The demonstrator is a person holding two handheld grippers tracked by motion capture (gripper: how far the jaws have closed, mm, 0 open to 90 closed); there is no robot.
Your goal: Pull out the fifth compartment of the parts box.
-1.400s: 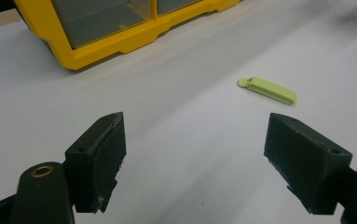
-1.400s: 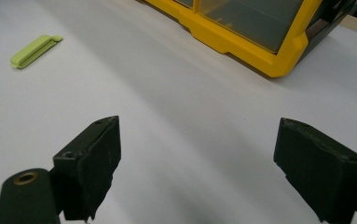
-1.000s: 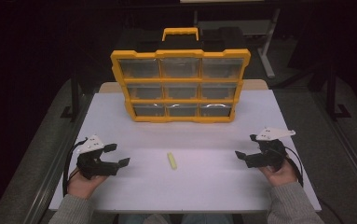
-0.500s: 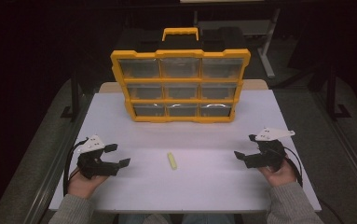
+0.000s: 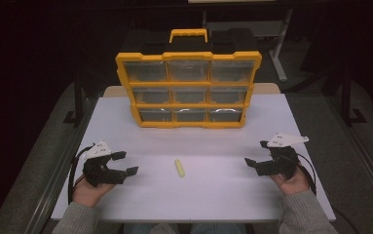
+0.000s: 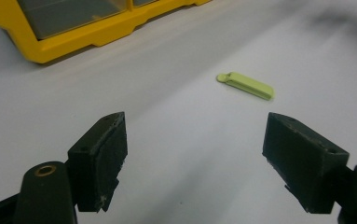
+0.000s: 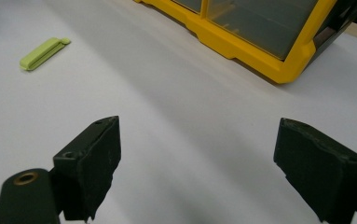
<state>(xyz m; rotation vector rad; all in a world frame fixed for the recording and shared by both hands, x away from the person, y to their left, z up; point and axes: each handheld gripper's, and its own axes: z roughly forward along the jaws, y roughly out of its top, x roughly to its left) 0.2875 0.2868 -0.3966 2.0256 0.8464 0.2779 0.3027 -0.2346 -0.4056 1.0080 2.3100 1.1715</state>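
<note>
Both grippers rest with fingers spread apart, holding nothing: the left gripper (image 5: pixel 123 163) and right gripper (image 5: pixel 255 155) sit well apart on the white counter (image 5: pixel 223 195). Between them lies a small green clip (image 5: pixel 179 167), its long axis running toward the yellow organizer box (image 5: pixel 189 87) behind.

A flat white rectangular table (image 5: pixel 213 195) is carrying two items. A small pale-green flat plastic clip (image 5: pixel 179 167) is lying directly on its surface, ahead of and between the left gripper (image 5: pixel 125 164) and the right gripper (image 5: pixel 254 153), apart from both. A yellow plastic organiser case with clear-fronted compartments (image 5: pixel 189 90) is standing upright on the table's far part, well beyond both grippers.
</note>
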